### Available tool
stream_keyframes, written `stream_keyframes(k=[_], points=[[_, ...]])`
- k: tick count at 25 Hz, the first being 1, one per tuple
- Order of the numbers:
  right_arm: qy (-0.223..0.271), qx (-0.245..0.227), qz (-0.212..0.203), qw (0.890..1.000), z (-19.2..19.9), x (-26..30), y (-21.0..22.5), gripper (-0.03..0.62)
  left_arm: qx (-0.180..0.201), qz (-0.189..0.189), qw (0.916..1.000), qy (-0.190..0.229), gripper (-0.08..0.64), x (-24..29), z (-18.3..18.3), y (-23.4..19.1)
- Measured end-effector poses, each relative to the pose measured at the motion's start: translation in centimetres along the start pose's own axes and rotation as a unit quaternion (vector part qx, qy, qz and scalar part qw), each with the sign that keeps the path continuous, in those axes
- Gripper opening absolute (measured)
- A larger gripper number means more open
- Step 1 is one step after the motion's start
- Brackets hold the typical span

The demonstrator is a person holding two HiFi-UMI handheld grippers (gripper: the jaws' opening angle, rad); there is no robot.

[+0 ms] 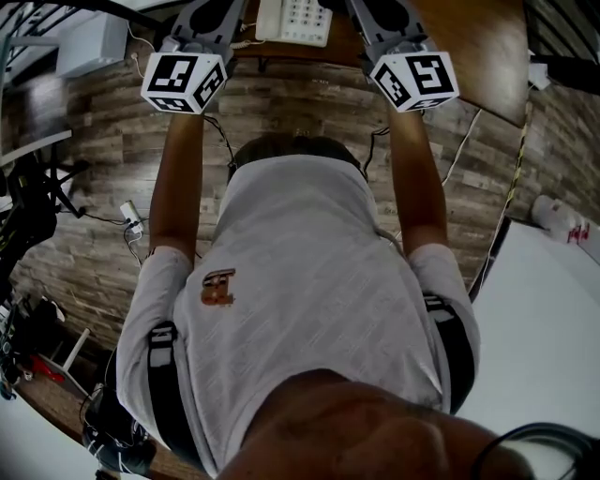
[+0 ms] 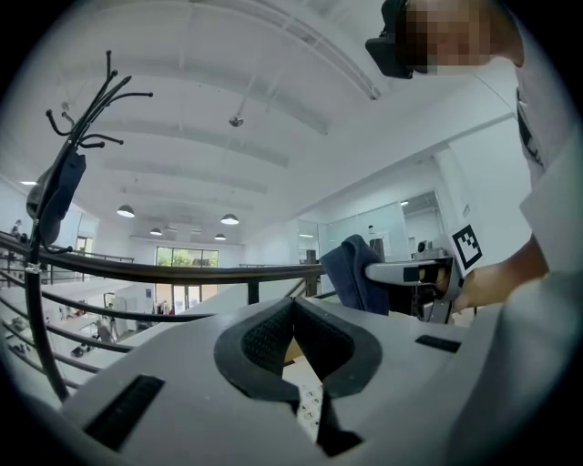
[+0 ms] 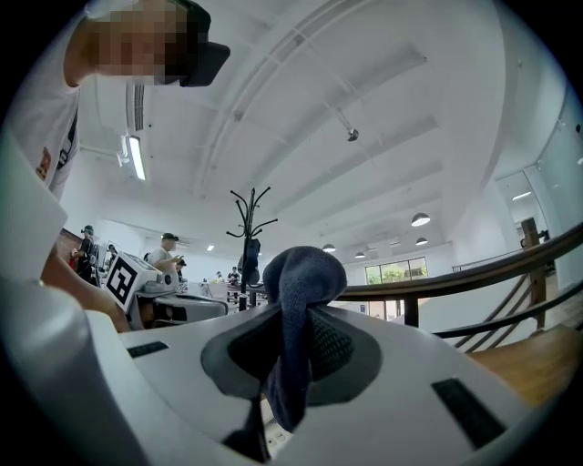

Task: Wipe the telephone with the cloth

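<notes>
**Dark blue cloth held above a white telephone**

Head view: a white telephone is lying keypad-up on the brown wooden worktop at 12 o'clock. The person's bare arms are reaching toward it from the sleeves of a grey shirt. The left marker cube is showing at 11 o'clock and the right marker cube at 1 o'clock, one to either side of the telephone. A plank-patterned floor is filling the space below the worktop edge.

Right gripper view: the right hand-held gripper is clamping the cloth between its black pads. A bunched fold is rising above the tips toward 12 o'clock and a narrow tail is hanging toward 6 o'clock. A few telephone keys are showing there, under the jaws. A black coat stand is standing in the background at 11 o'clock.

Left gripper view: the left hand-held gripper is carrying nothing, and its pads are meeting at the tips. Part of the keypad is showing through the gap beneath them at 6 o'clock. The cloth is appearing at 3 o'clock, bunched at the front of the other gripper. A dark railing is crossing behind at 9 o'clock.
</notes>
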State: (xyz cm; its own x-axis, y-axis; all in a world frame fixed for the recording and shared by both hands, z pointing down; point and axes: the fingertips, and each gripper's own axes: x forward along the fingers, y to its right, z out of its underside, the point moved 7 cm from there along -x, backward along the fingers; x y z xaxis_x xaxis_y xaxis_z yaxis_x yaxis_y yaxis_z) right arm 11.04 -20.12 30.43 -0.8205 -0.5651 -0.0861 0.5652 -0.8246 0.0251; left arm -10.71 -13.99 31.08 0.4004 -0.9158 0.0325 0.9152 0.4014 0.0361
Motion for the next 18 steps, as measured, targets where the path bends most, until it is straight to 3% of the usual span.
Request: stream_keyframes(k=[9,18], points=[[-0.029,0.018,-0.006,0.999,1.0,4.7,1.7,0.071,-0.017,-0.002,0.9989,-0.044,0.02,3.1,2.4,-4.1],[-0.074,0.058,-0.012,0.996,3.6,10.1,1.7,0.072,-0.051,0.008,0.9898,-0.133,0.021,6.7,6.4,-8.2]])
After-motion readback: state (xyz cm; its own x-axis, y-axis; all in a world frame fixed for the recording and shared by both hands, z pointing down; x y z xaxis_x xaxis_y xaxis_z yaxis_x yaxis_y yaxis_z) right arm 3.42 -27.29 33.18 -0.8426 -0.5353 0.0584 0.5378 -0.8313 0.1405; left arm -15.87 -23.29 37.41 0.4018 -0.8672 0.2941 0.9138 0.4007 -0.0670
